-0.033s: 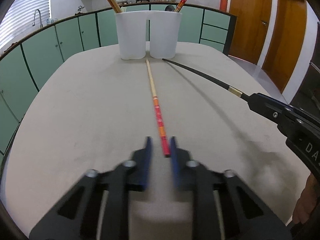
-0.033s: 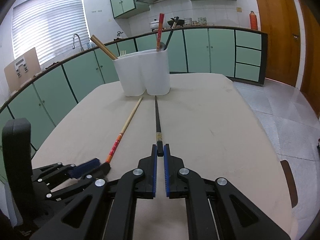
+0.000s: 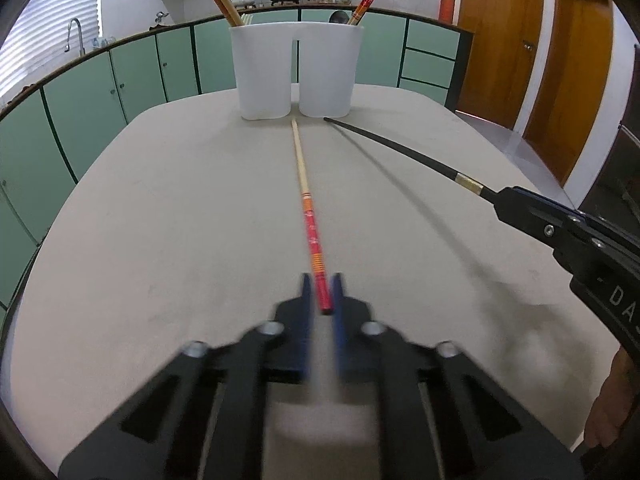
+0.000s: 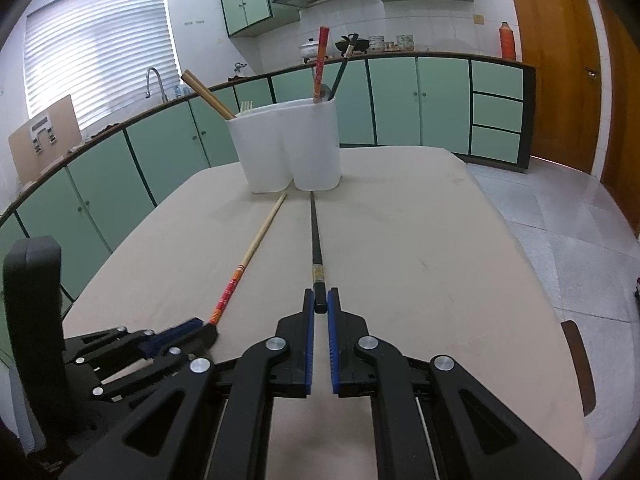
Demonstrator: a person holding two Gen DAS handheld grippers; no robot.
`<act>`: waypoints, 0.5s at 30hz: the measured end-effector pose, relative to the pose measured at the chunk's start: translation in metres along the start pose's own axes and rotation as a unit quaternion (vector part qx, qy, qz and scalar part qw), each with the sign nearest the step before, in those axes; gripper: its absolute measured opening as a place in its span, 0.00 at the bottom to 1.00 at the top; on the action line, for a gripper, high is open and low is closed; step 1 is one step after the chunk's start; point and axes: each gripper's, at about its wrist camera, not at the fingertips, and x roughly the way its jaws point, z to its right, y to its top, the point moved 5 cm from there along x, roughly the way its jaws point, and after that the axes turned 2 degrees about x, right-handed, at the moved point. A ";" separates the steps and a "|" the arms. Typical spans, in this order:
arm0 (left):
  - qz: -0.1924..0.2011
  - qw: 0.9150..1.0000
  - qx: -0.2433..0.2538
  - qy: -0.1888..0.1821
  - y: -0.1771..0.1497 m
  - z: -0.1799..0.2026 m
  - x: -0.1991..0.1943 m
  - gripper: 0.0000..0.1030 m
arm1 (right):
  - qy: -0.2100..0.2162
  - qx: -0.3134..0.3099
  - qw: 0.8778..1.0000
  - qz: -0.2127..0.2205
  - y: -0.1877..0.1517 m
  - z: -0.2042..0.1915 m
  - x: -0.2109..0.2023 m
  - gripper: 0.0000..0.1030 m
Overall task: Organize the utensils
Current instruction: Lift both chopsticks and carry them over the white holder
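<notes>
here, two long thin chopsticks lie on the beige counter (image 3: 160, 240), tips near the white two-compartment plastic utensil holder (image 3: 296, 68) at the far end. left hand-held gripper (image 3: 322, 300) just closed, blue pads blurred, now clamped on the thick end of the red-and-orange patterned bamboo chopstick (image 3: 310, 224). right hand-held gripper (image 4: 320, 304) clamped on the butt of the slim black chopstick with a gold band (image 4: 314, 240).

probably light and stiff, both sticks; smooth lacquer likely slippery, so prone to pivot or droop when gripped only at the very end. better held squarely across the thick end, with a steady tilt toward the holder.

left wrist view: shows the black stick raised off the counter, with its shadow beneath, and the right tool from the side. right wrist view: shows a white fork (image 4: 248, 106) and a dark-handled ladle (image 4: 334, 80) inside the holder, hardly visible from the other camera, plus the window blinds (image 4: 96, 48).
</notes>
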 end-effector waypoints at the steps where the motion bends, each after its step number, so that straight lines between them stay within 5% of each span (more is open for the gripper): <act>1: -0.001 1.000 -0.003 -0.003 0.000 -0.001 0.000 0.05 | 0.000 -0.001 1.000 0.000 0.000 0.000 0.000 0.06; 15: 0.058 0.998 0.017 0.025 0.026 -0.011 -0.052 0.05 | -0.005 -0.030 0.999 0.023 0.021 -0.006 -0.021 0.06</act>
